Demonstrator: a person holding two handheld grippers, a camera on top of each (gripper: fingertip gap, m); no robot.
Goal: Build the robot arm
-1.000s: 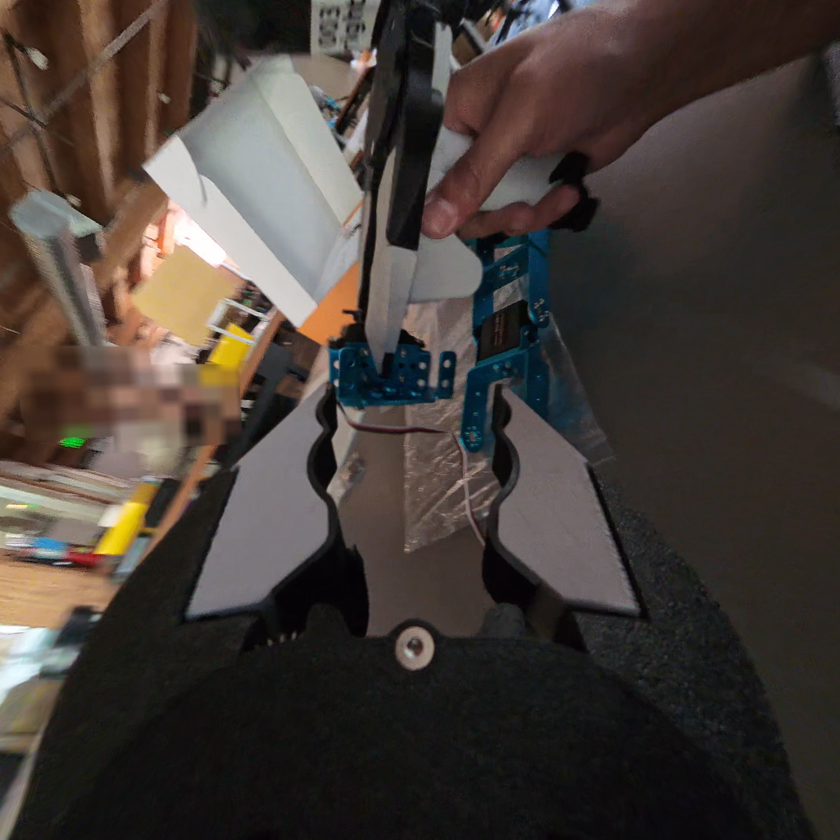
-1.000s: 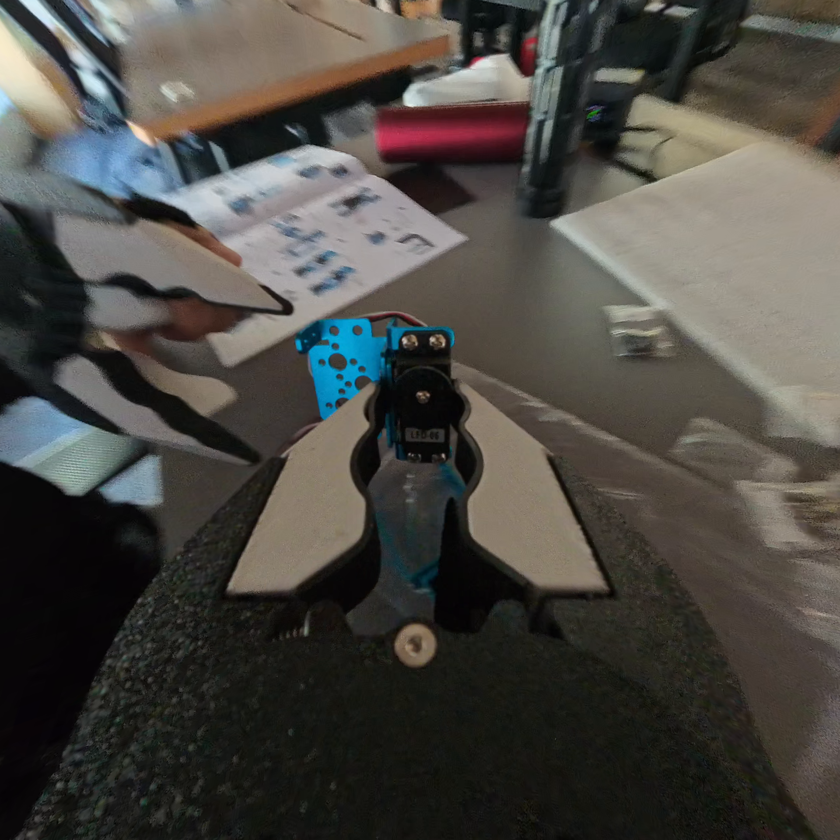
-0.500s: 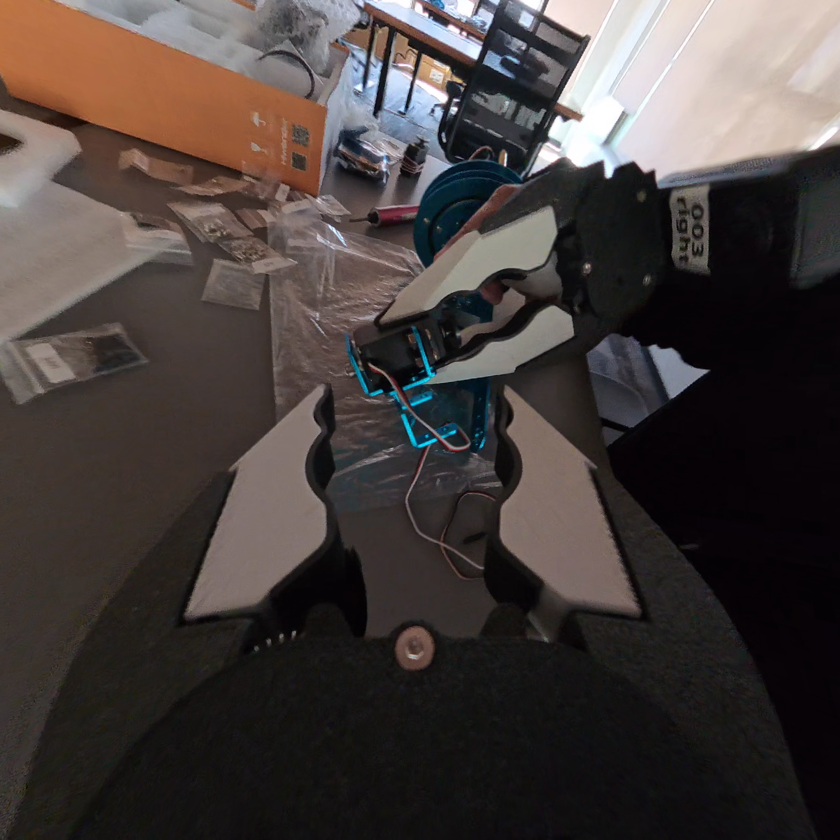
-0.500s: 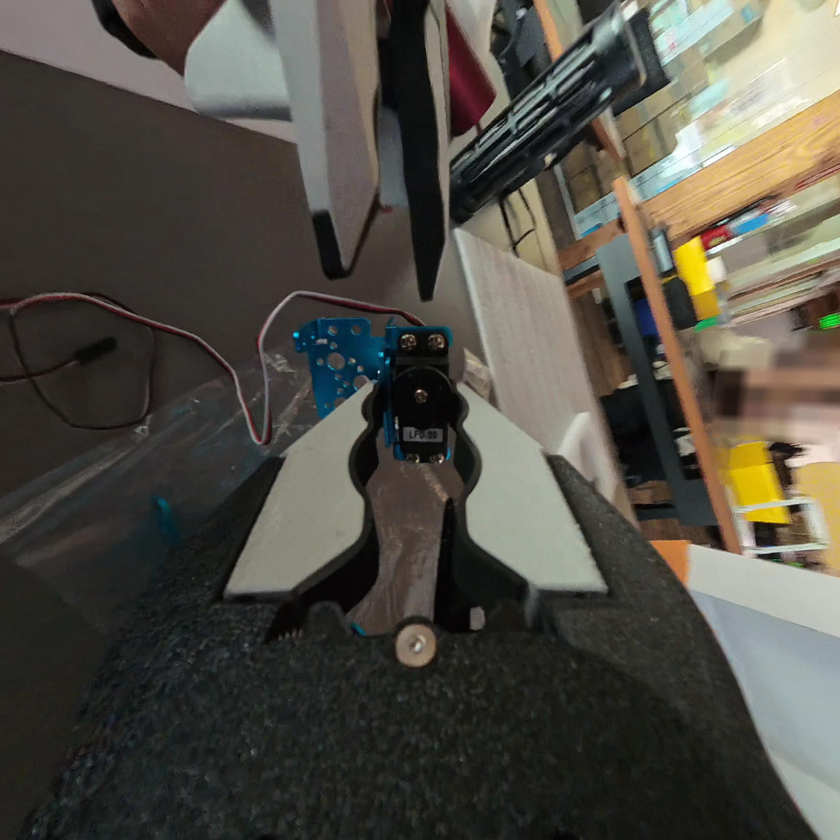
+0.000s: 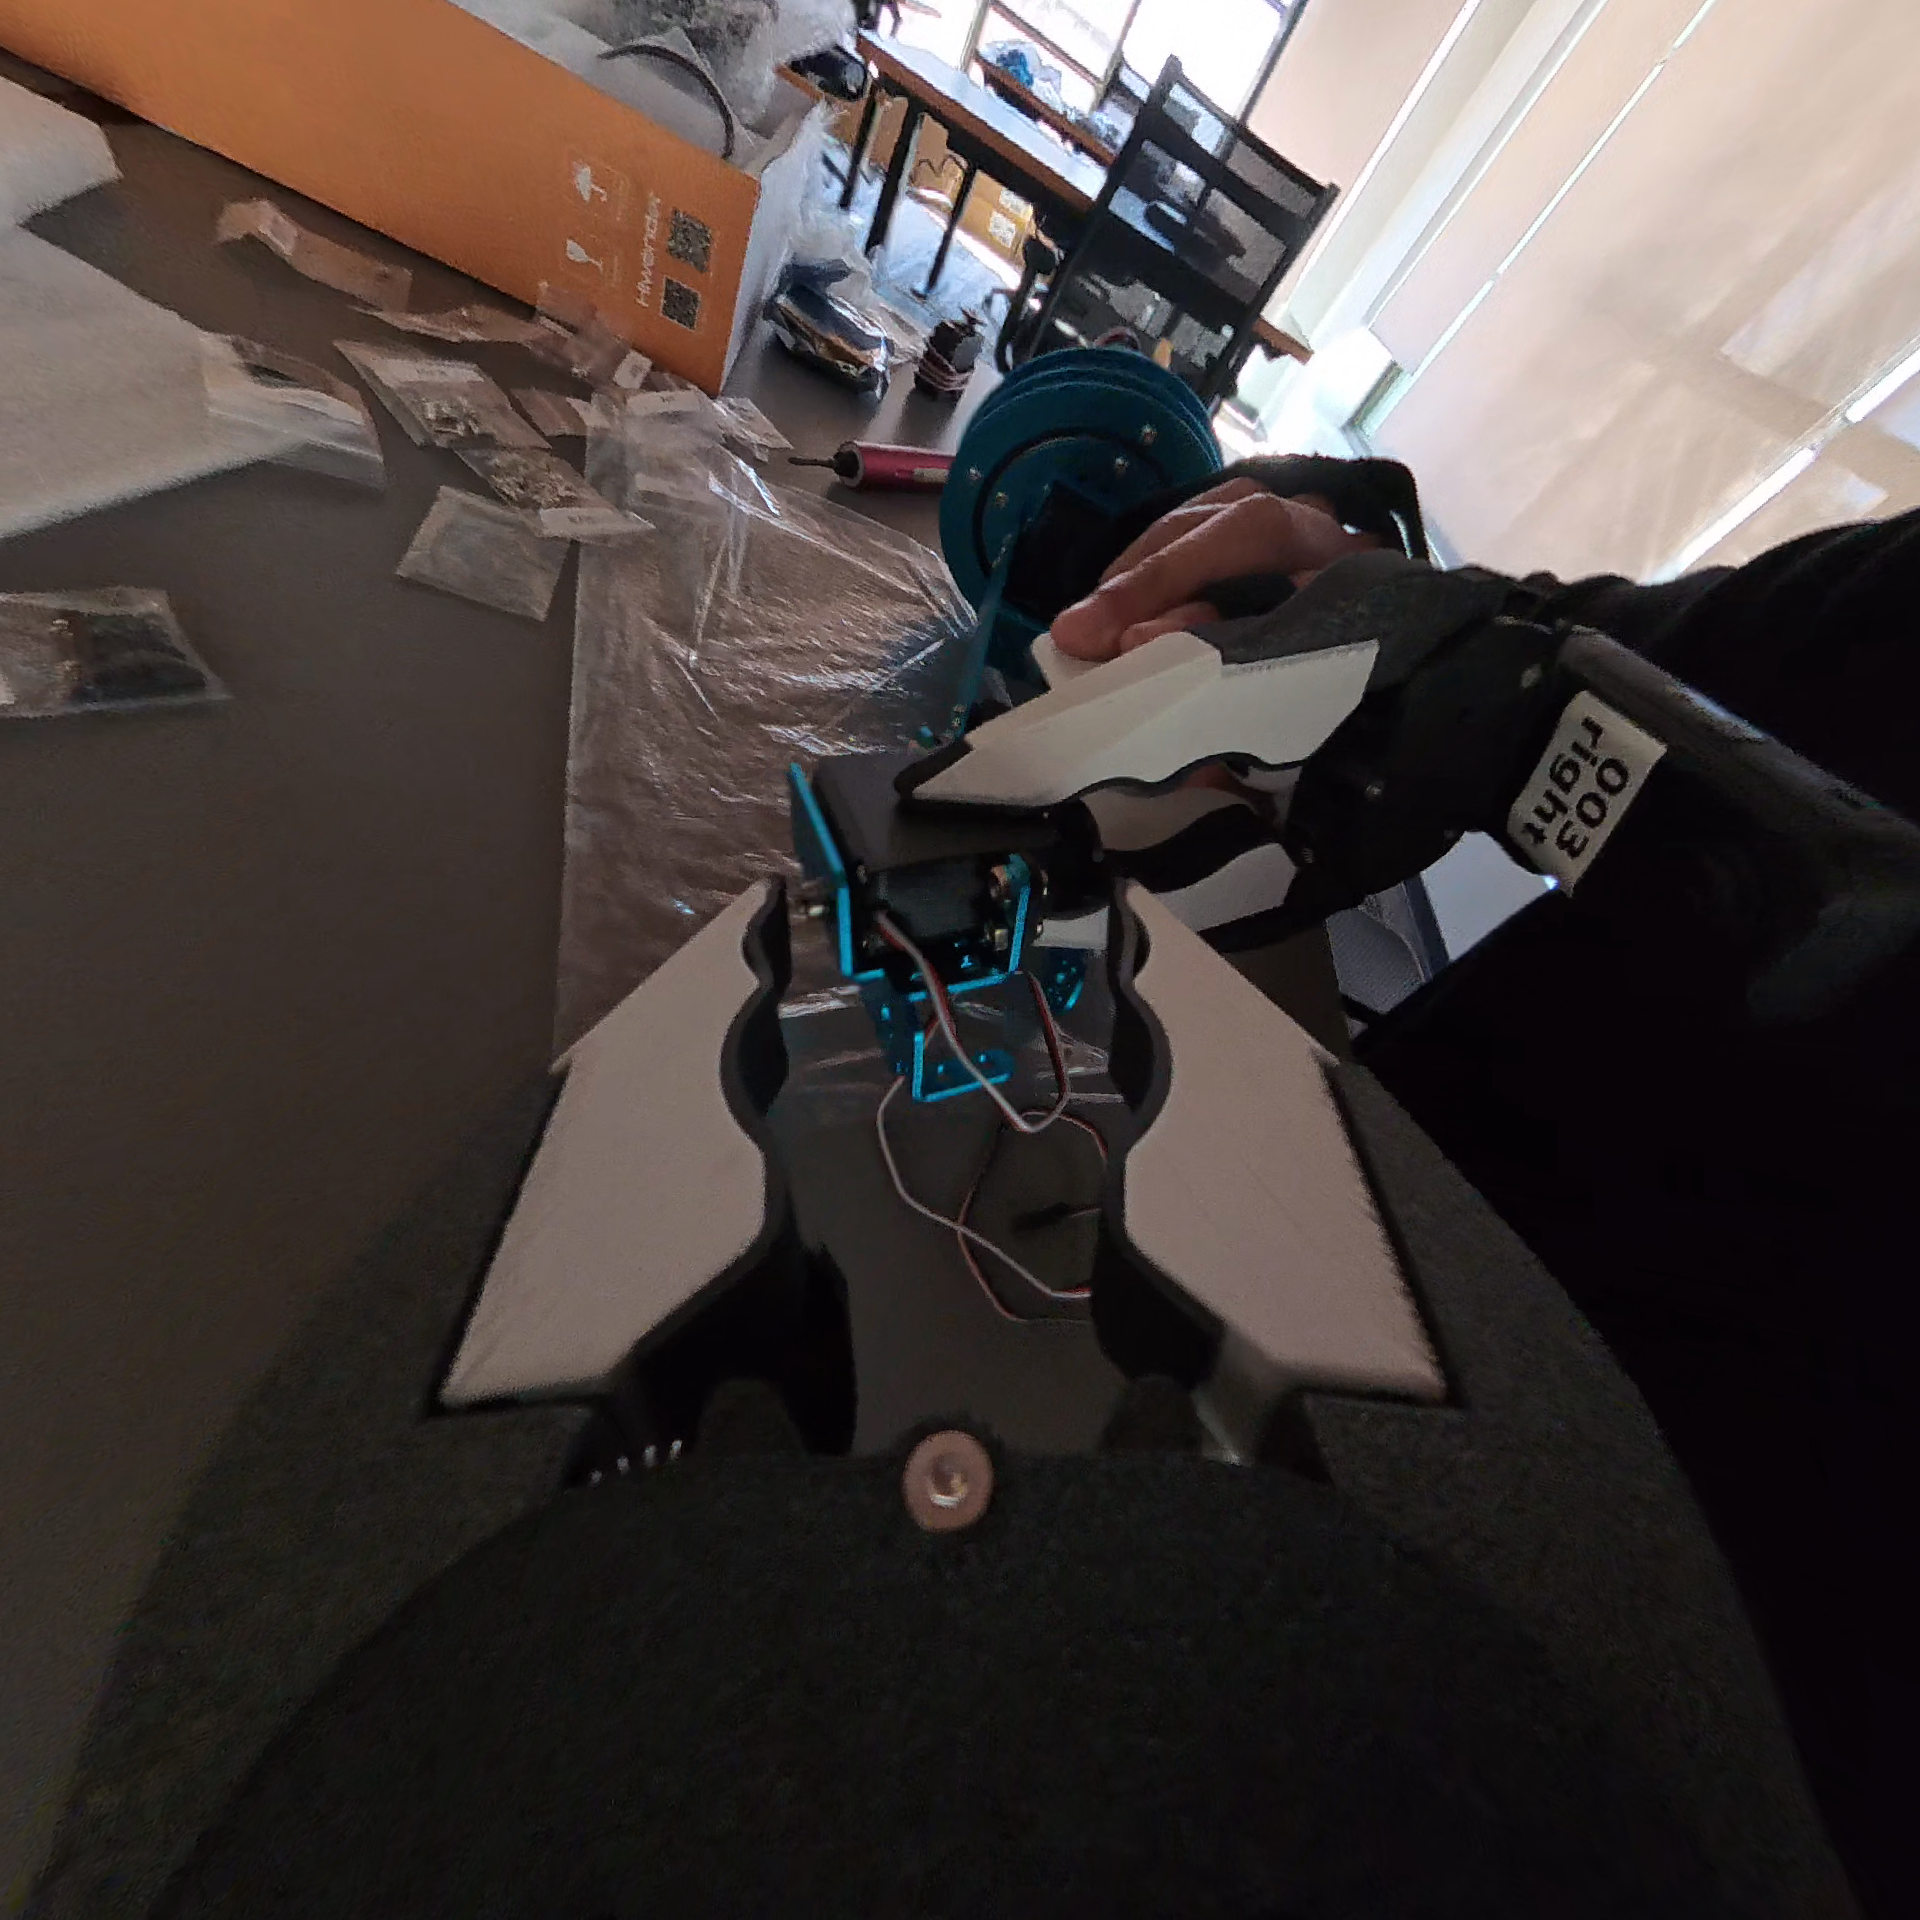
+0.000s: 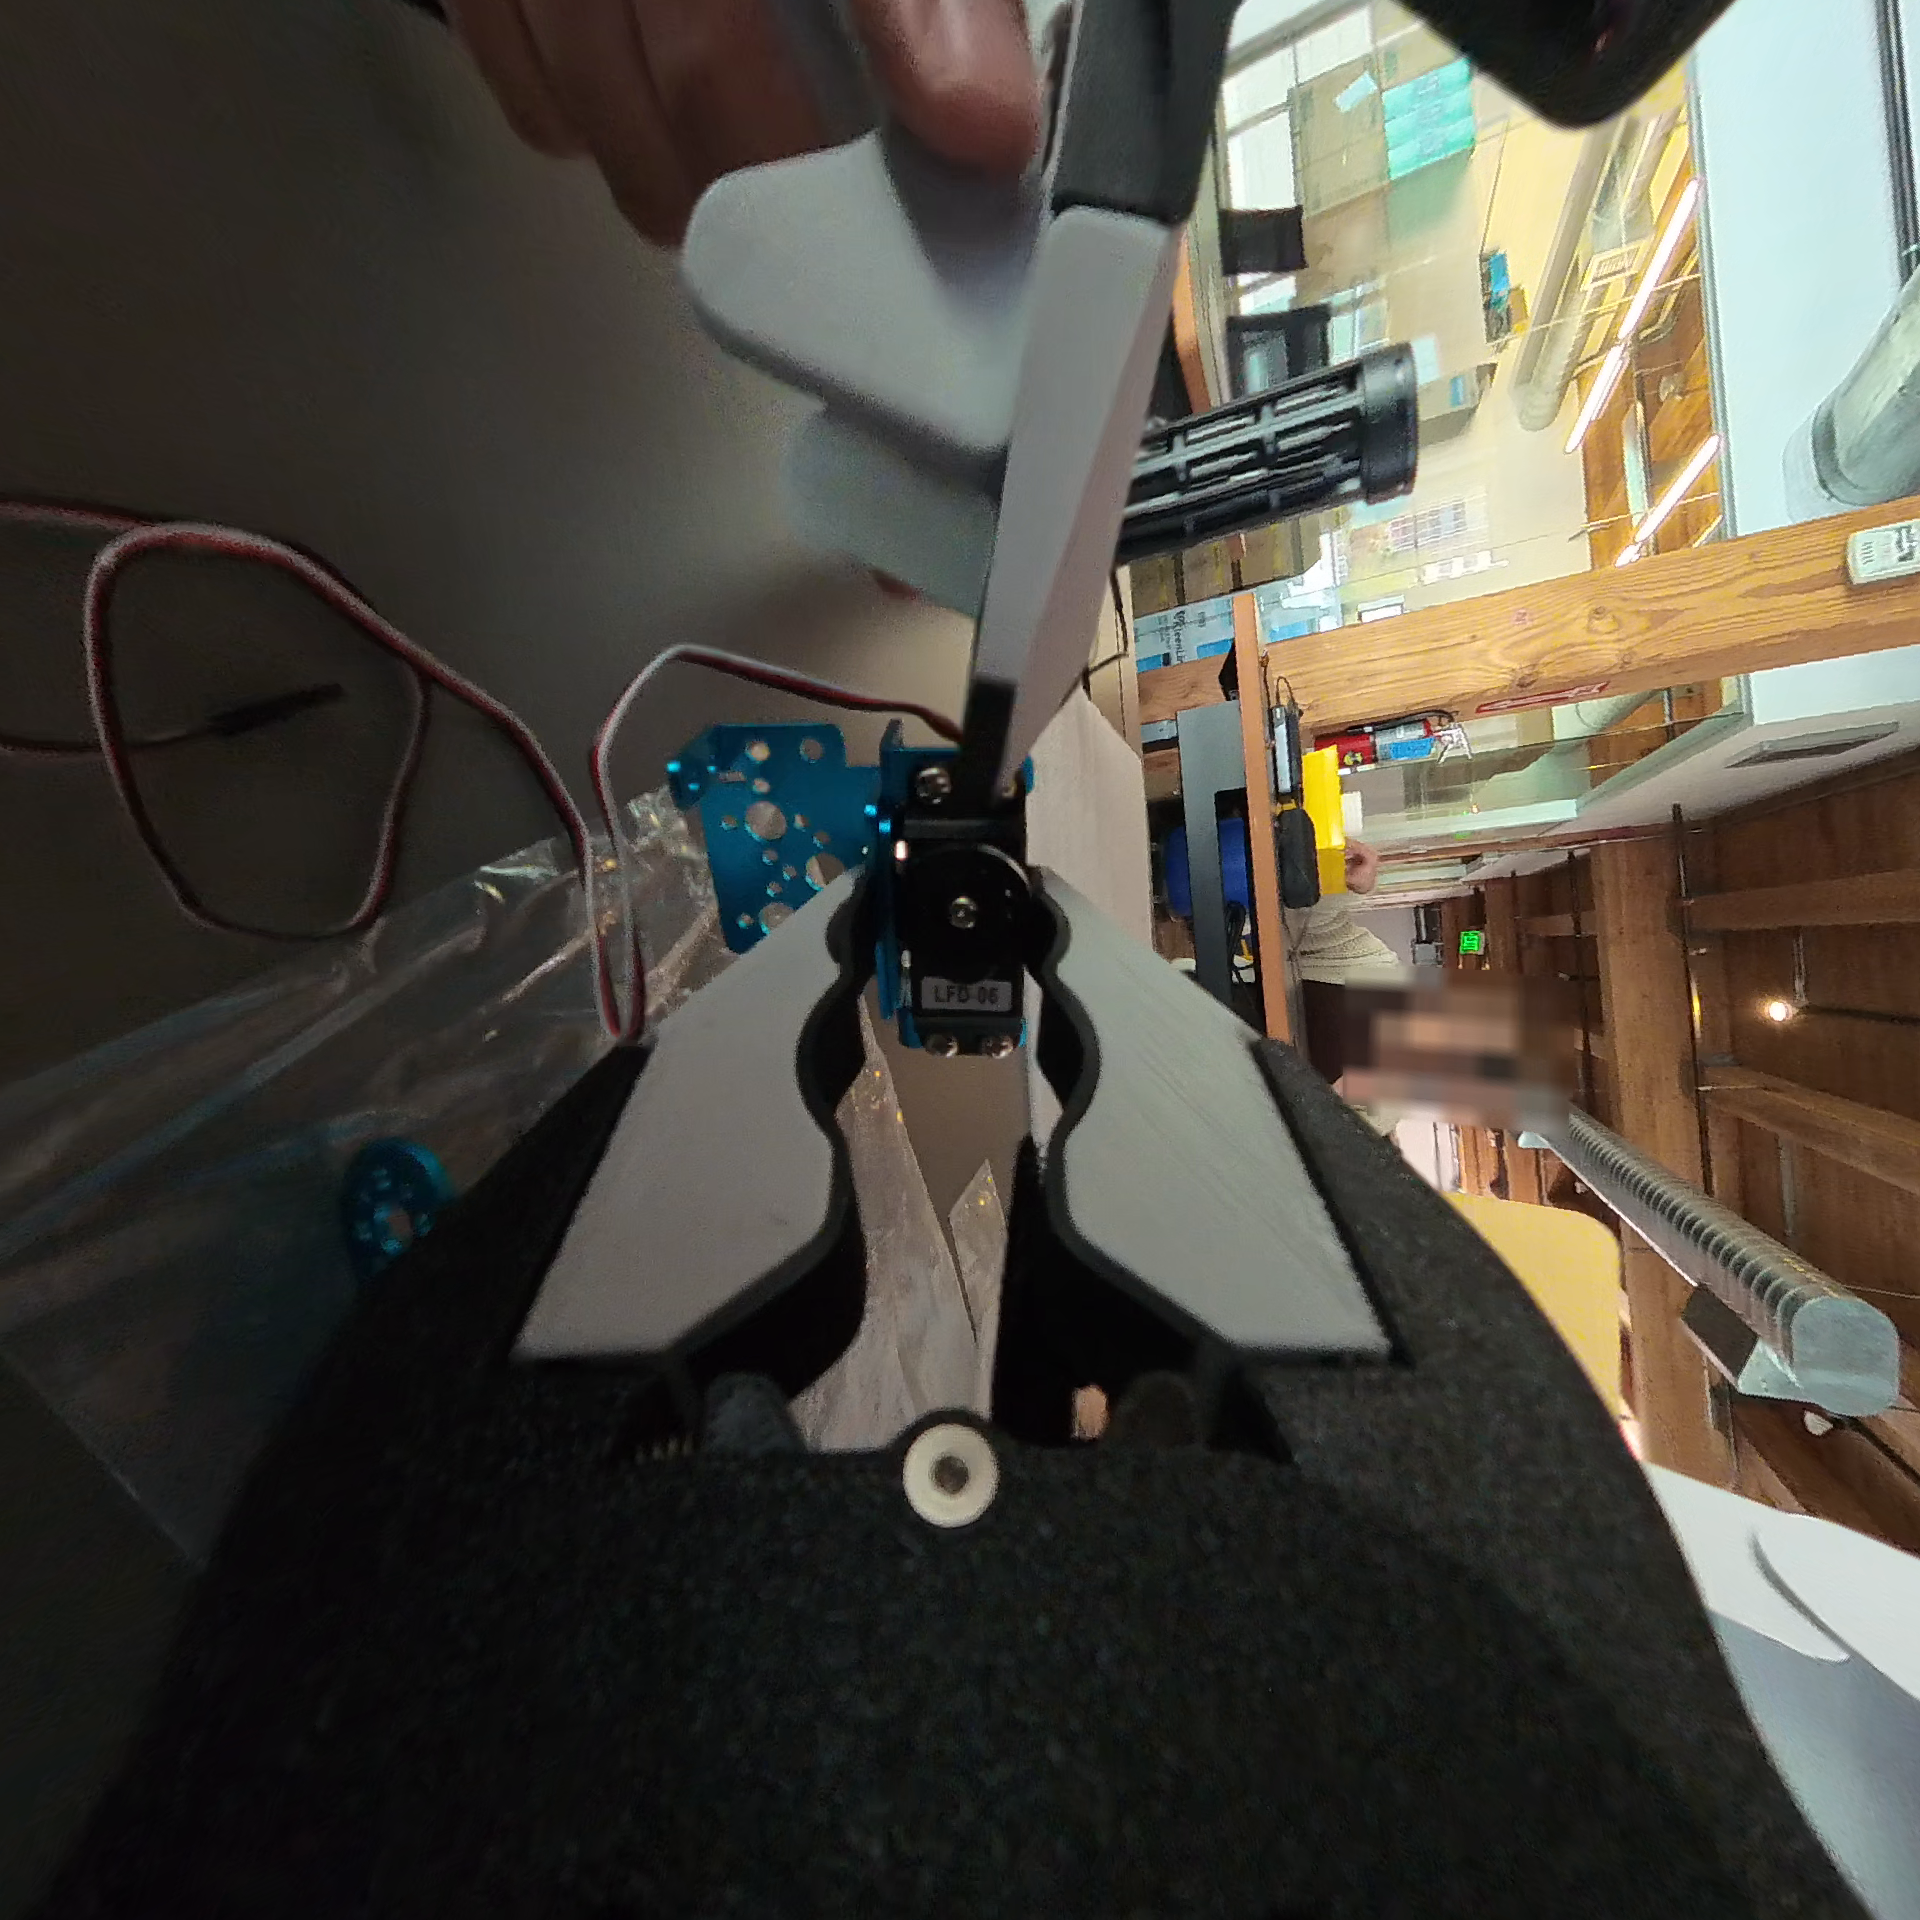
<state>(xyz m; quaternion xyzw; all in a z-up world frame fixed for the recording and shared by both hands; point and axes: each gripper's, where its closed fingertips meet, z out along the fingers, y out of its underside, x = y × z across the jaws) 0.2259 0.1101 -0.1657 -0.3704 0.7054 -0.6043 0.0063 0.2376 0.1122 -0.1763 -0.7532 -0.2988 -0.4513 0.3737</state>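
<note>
Workshop room: dark grey matte surface (image 5: 260,987), window blinds and black shelving behind.

Long orange cardboard box (image 5: 416,145), lying at the far edge of the surface.

Clear plastic sheet (image 5: 707,665), crumpled, spread mid-surface beneath the servo assembly.

Round blue metal disc base (image 5: 1081,436), standing on edge beyond the plastic sheet.

Left gripper (image 5: 945,914), grey-faced with black edges: jaws spread wide, holding nothing, their tips on either side of the assembly, one tip at its top in the right wrist view.

Right gripper (image 6: 951,925), same make, held by a person's hand (image 5: 1195,561): jaws closed on the black servo motor.

Black servo motor in blue metal bracket (image 6: 961,914), raised just above the plastic sheet, between both grippers.

Small clear packets of hardware (image 5: 488,436), scattered near the box.

Red, white and black servo lead (image 5: 997,1216), looped loosely on the surface below the bracket.

Dark red cylindrical tool (image 5: 894,462), lying beside the disc base.
</note>
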